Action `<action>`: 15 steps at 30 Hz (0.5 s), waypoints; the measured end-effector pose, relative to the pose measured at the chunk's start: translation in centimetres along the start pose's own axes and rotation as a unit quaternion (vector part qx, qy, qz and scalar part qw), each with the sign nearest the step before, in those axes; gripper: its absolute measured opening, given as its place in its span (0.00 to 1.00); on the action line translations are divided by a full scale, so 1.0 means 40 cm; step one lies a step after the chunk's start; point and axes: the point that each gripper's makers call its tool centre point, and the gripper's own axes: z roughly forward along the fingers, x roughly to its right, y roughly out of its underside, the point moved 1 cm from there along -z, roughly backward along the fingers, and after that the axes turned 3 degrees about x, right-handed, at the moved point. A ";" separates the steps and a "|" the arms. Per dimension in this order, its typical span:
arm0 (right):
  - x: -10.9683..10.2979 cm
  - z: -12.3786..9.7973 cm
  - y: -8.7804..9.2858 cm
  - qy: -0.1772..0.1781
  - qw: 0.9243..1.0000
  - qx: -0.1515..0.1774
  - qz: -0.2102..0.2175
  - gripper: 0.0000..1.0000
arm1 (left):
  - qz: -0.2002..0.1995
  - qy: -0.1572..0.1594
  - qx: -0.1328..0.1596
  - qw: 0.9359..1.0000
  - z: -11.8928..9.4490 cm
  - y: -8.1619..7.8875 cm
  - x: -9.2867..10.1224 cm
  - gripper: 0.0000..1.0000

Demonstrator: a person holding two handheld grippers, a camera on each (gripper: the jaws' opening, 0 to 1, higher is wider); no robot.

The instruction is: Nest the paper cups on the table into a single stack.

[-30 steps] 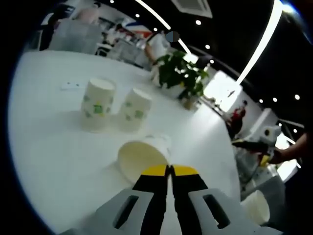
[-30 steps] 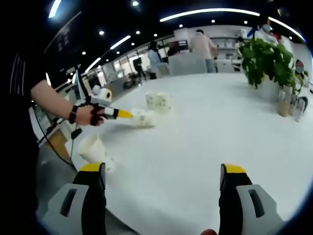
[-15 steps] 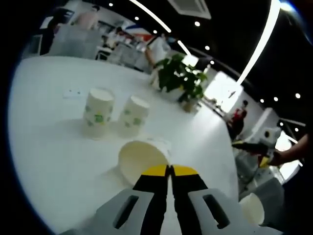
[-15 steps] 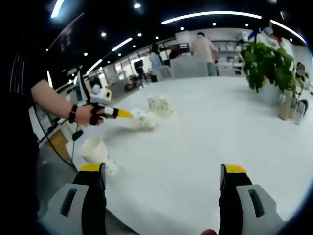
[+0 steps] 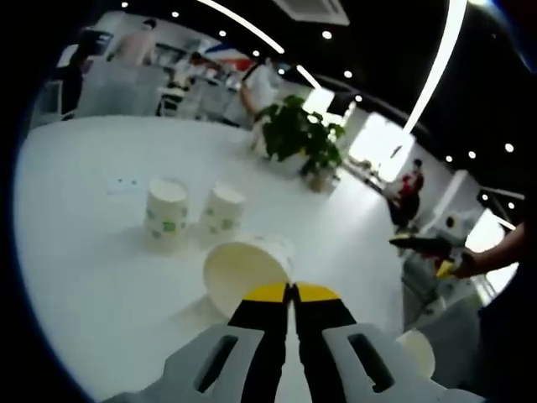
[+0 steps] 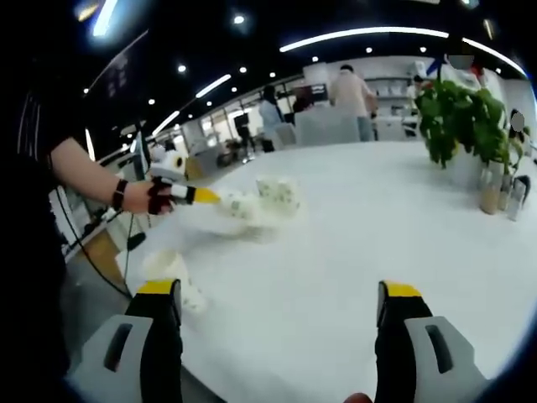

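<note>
L gripper (image 5: 293, 292) fingers pinch the rim of a paper cup (image 5: 242, 273), mouth toward camera mid-frame, prob. to nest it w/ two upright cups (image 5: 192, 212) upper left on table (image 5: 75, 252); R gripper (image 6: 279, 298) fingers spread, empty.

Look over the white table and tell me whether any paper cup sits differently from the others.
One does. The cup pinched in the left gripper lies tipped over, its open mouth facing the camera, while the two green-patterned cups behind it stand mouth down on the table.
</note>
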 end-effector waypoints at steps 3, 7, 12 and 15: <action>-0.001 0.001 -0.002 -0.003 1.000 0.003 -0.002 0.95 | 0.007 -0.001 0.003 1.000 -0.017 -0.015 0.012 0.00; -0.005 -0.004 -0.012 -0.004 1.000 0.011 -0.003 0.95 | 0.039 -0.004 0.005 0.999 -0.033 -0.031 0.027 0.00; -0.008 -0.008 -0.019 -0.004 1.000 0.016 -0.007 0.94 | 0.077 -0.001 0.004 0.997 -0.057 -0.048 0.072 0.00; -0.014 -0.013 -0.021 -0.004 1.000 0.018 -0.007 0.94 | 0.100 0.004 -0.004 0.995 -0.069 -0.048 0.099 0.00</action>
